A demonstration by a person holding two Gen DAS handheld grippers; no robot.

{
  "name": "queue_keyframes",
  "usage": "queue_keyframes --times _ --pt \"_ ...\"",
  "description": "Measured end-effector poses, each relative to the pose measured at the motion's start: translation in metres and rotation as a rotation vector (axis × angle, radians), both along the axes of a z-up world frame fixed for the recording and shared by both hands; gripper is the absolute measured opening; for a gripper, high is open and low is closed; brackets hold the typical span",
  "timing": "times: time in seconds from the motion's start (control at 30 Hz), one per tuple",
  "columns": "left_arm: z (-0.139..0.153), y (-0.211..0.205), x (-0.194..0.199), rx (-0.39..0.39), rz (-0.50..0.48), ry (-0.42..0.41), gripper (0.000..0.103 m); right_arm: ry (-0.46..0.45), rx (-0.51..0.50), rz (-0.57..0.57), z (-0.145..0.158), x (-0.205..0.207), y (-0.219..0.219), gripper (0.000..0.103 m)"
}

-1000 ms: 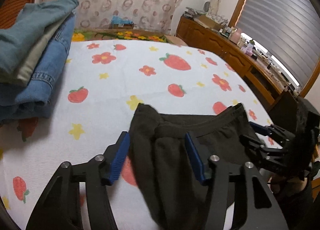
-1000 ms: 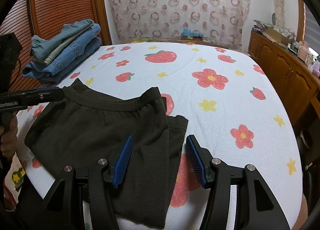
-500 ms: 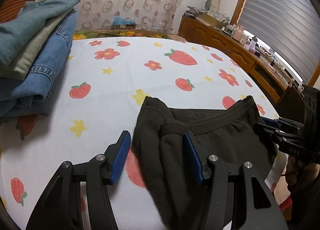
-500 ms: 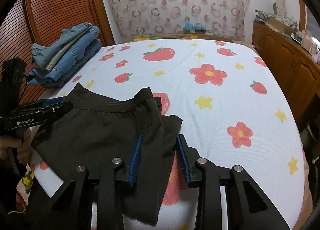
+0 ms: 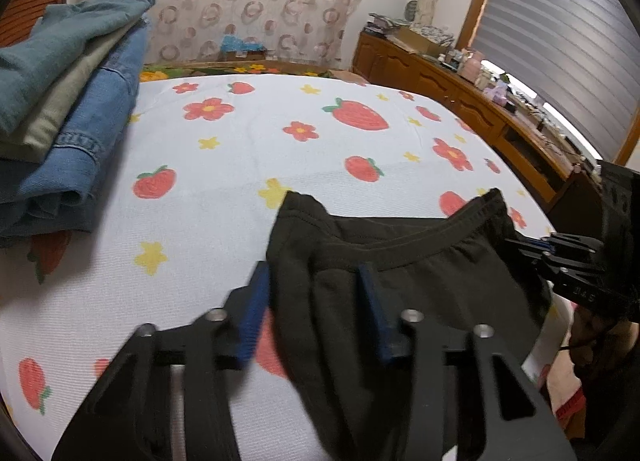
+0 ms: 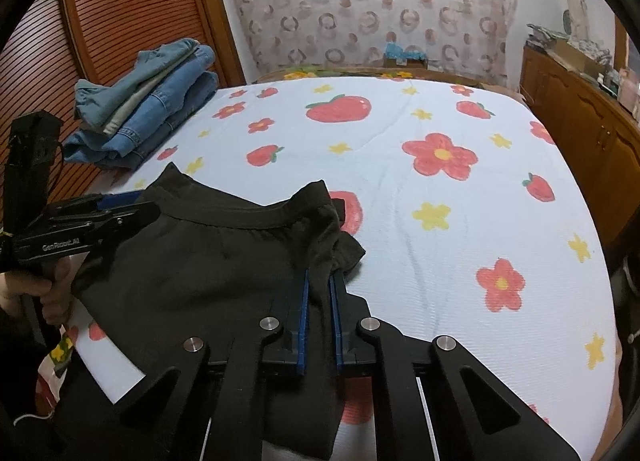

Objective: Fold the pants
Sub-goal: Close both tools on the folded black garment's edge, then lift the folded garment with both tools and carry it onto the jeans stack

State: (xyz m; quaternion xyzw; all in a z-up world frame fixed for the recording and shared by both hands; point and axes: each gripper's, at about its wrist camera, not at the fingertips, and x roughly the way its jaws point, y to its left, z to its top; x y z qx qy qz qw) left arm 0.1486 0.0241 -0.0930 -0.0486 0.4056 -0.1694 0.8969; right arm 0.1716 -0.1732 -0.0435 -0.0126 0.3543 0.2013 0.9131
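Note:
Black pants (image 5: 420, 281) lie folded at the near edge of the bed, waistband away from me; they also show in the right wrist view (image 6: 208, 269). My left gripper (image 5: 314, 285) is open, its blue pads straddling the pants' left edge fold. My right gripper (image 6: 319, 285) is shut on the pants' right edge just below the waistband. Each gripper shows in the other's view, the right gripper (image 5: 560, 257) at the far side of the pants, the left gripper (image 6: 100, 217) at the left waistband corner.
A stack of folded jeans and pants (image 5: 60, 121) sits at the bed's left side, also in the right wrist view (image 6: 148, 101). The strawberry-and-flower bedsheet (image 5: 280, 133) stretches ahead. A wooden cabinet (image 5: 480, 113) runs along the right wall.
My right gripper has closed from open onto the pants' right edge. My left gripper's jaws have narrowed around the left fold and moved in closer.

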Motion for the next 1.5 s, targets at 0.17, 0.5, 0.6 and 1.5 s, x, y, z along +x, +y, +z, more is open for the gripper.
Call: queue_keyframes --times 0.17,0.5,0.6,1.5 --pt "0.001 -0.001 -0.002 -0.010 -0.016 -0.002 0.032 -0.015 0.024 -0.002 0.000 -0.002 -0.003 0.009" --pt "0.013 -0.008 -0.023 0.007 -0.017 -0.076 0.017 -0.070 0.028 0.008 0.011 -0.016 0.000 0.008" --pt "0.023 -0.009 -0.034 0.001 -0.016 -0.117 0.016 -0.096 0.022 0.016 0.016 -0.022 0.003 0.008" --pt "0.110 0.006 -0.080 -0.026 0.001 -0.355 0.016 -0.304 0.018 0.073 0.079 -0.069 0.006 0.008"
